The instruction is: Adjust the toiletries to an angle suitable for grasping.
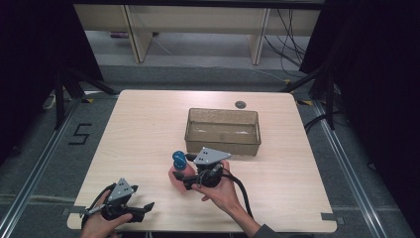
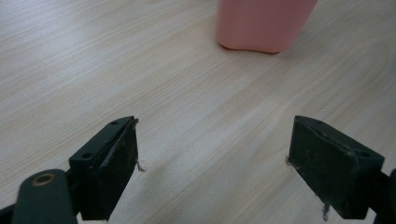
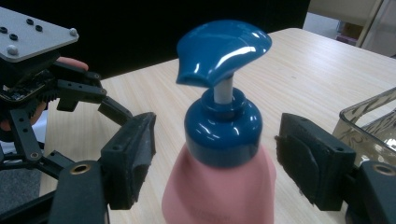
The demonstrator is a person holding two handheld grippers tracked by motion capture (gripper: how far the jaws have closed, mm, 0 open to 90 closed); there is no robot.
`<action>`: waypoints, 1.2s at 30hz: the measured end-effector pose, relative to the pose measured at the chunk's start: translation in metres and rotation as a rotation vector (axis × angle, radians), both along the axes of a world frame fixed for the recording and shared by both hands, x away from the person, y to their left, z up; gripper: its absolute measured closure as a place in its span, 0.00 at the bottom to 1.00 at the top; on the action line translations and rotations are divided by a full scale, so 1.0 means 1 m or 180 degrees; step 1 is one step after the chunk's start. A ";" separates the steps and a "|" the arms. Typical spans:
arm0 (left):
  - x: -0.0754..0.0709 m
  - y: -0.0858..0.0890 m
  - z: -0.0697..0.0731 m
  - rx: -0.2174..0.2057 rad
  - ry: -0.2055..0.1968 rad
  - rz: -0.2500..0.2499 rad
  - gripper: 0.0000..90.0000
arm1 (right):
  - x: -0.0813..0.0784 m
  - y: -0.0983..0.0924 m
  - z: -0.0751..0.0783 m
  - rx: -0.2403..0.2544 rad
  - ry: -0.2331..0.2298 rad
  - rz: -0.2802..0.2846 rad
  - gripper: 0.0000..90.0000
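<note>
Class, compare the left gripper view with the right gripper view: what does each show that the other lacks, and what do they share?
Left gripper view alone: the pink pump bottle's base standing on the table, ahead of open, empty fingers. Right gripper view alone: its blue pump head, a clear bin's corner, the left gripper beyond, fingers flanking the bottle without touching. Shared: bottle body, wooden tabletop.

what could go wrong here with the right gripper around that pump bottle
1. The right gripper has the pink pump bottle between its jaws, pads not yet touching; closing off-centre could tip the tall bottle.
2. Gripping high near the blue pump head might press it or slip.
3. The clear bin stands close behind; a swing could knock it.
</note>
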State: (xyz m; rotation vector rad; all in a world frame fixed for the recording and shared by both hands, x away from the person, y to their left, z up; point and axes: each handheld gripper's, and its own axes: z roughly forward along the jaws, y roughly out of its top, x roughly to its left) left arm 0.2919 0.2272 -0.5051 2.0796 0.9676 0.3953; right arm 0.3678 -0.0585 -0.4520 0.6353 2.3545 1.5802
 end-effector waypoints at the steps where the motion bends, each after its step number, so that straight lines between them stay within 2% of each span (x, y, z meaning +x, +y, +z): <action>1: 0.000 0.000 0.000 0.0000 0.0000 0.0000 0.17 | 0.000 0.000 0.000 0.0000 0.0000 0.0000 0.32; 2: 0.000 0.000 0.000 -0.0007 0.0011 0.0004 0.17 | 0.000 0.001 0.000 -0.0011 0.0062 0.0017 0.32; 5: 0.000 0.001 0.001 0.0028 0.0011 -0.0015 0.17 | 0.001 0.002 0.001 -0.0013 0.0073 0.0028 0.32; 7: -0.001 0.000 0.000 -0.0016 0.0002 -0.0003 0.17 | 0.003 0.004 0.000 -0.0027 -0.0007 0.0044 0.32; 8: -0.001 -0.001 0.000 -0.0021 0.0005 0.0001 0.17 | 0.002 0.006 0.000 0.0002 0.0070 0.0046 0.32; 9: -0.001 -0.001 0.000 -0.0021 0.0007 0.0000 0.17 | 0.002 0.007 0.000 -0.0016 0.0041 0.0050 0.32; 10: 0.001 0.001 0.000 0.0065 -0.0047 -0.0034 0.17 | 0.002 0.008 -0.001 0.0007 0.0068 0.0025 0.32; 11: 0.000 0.001 0.000 0.0021 -0.0011 -0.0013 0.17 | 0.002 0.008 0.000 -0.0031 0.0068 0.0047 0.33; 13: -0.001 0.001 0.001 0.0022 0.0005 -0.0026 0.17 | 0.002 0.009 0.000 -0.0029 0.0028 0.0040 0.33; 14: -0.001 0.001 0.001 0.0029 0.0013 -0.0030 0.17 | 0.001 0.010 0.000 -0.0010 0.0105 0.0036 0.33; 16: -0.001 0.001 0.001 0.0025 0.0013 -0.0036 0.17 | 0.002 0.011 -0.001 -0.0020 0.0050 0.0012 0.34; 17: -0.001 0.000 0.000 -0.0024 0.0007 -0.0011 0.17 | 0.003 0.011 -0.001 -0.0035 0.0041 0.0010 0.35; 18: -0.001 0.001 0.002 0.0029 0.0028 -0.0049 0.17 | 0.002 0.011 -0.002 -0.0011 0.0049 -0.0016 0.35; 19: -0.001 0.000 0.002 0.0017 0.0024 -0.0049 0.17 | 0.004 0.011 -0.002 -0.0035 -0.0040 -0.0020 0.36; 23: -0.001 -0.001 0.000 -0.0034 0.0013 -0.0012 0.17 | 0.004 0.012 -0.002 -0.0022 0.0065 -0.0003 0.38; 24: -0.001 0.001 0.000 0.0019 0.0012 -0.0034 0.17 | 0.006 0.012 -0.003 -0.0030 -0.0026 -0.0017 0.39; 26: -0.002 0.002 0.001 0.0019 0.0036 -0.0028 0.17 | 0.005 0.013 -0.004 -0.0005 0.0083 -0.0037 0.39; 28: -0.003 0.002 0.001 -0.0008 0.0033 -0.0009 0.17 | 0.007 0.014 -0.004 -0.0054 0.0011 0.0007 0.41; 31: -0.003 0.002 0.001 -0.0019 0.0027 0.0010 0.17 | 0.006 0.015 -0.006 -0.0084 0.0048 0.0002 0.43; 33: -0.004 0.002 0.000 -0.0032 0.0016 0.0029 0.17 | 0.008 0.015 -0.006 -0.0082 -0.0022 0.0015 0.45; 36: -0.003 0.003 0.001 -0.0020 0.0039 0.0021 0.17 | 0.007 0.015 -0.006 -0.0072 0.0037 -0.0010 0.46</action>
